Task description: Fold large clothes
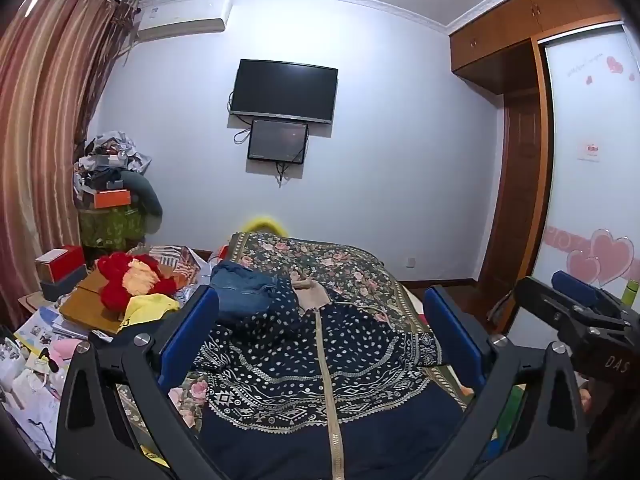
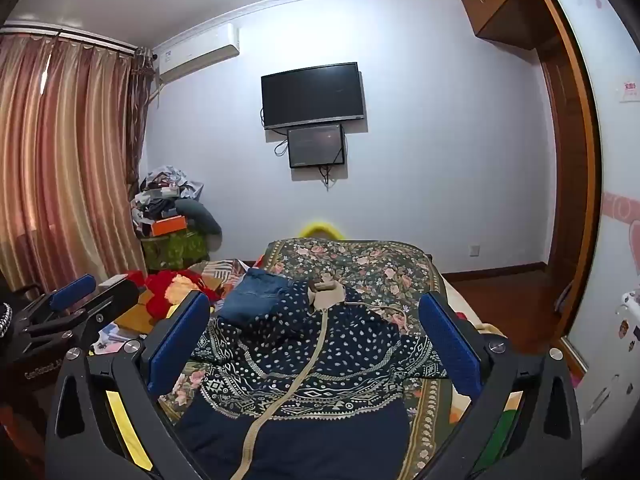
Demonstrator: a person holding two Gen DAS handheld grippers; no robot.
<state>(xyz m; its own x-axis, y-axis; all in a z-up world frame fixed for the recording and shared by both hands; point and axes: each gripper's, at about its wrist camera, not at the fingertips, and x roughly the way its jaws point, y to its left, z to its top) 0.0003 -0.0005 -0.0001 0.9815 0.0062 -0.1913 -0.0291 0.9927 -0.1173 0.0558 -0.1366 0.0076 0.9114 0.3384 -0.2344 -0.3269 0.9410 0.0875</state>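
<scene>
Clutter of boxes and papers (image 1: 60, 320) is crowded along the bed's left edge; bare floor (image 2: 500, 284) is seen past its right edge. The left gripper (image 1: 320, 332) and right gripper (image 2: 314, 340) are held wide open above the bed, nothing between their fingers. A navy patterned jacket (image 1: 304, 360) is spread flat, zipped, on the floral bedspread (image 1: 340, 264), folded jeans (image 1: 244, 288) lying near its collar. Two dark screens (image 2: 314, 94) are mounted on the far wall.

Both wrist views look level along the bed (image 1: 360, 264), side by side

Home bedroom, bed (image 1: 360, 276), wall television (image 1: 283, 91), curtains (image 1: 44, 120), wardrobe (image 1: 520, 20)
</scene>
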